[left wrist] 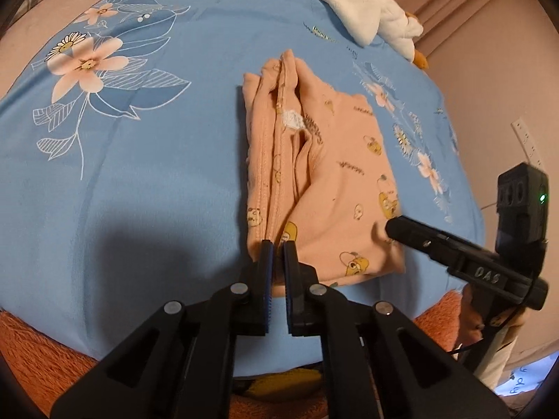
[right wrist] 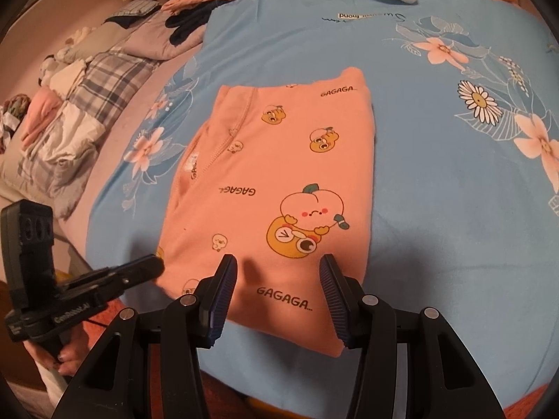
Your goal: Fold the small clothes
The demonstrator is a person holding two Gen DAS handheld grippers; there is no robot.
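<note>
Garment (right wrist: 279, 188): peach-orange child's piece, folded into a rough rectangle, printed with yellow cartoon figures and the word "GAGAGA"; it lies flat on the blue sheet, near that sheet's front edge.
Garment, left wrist view (left wrist: 325, 181): stacked folded edges and a stitched seam run along its left side; a small white label shows among the folds.
Large print (right wrist: 307, 223): white peach-like figure atop a yellow round one, on the top layer toward the near end.
Blue sheet (right wrist: 436, 192): light blue cloth with pink and white flower prints, spread under the garment.
Left gripper (left wrist: 277, 248): jaws drawn together with only a thin slit between the blue pads; tips sit at the near left corner of the garment, at its seam edge. Whether cloth is pinched between them cannot be told.
Left gripper, right wrist view (right wrist: 148, 267): seen from the side, its tip at the garment's left near edge; fingers of the holding hand (right wrist: 68, 358) show below it.
Right gripper (right wrist: 278, 270): jaws stand apart, nothing pressed between the pads; tips hover over the garment's near end, straddling the lower "GAGAGA" print.
Right gripper, left wrist view (left wrist: 393, 227): tip resting at or just above the garment's right near part.
White plush (left wrist: 367, 10): at the sheet's far edge, well apart from the garment.
Laundry pile (right wrist: 70, 111): plaid and pale clothes heaped to the left of the sheet.
</note>
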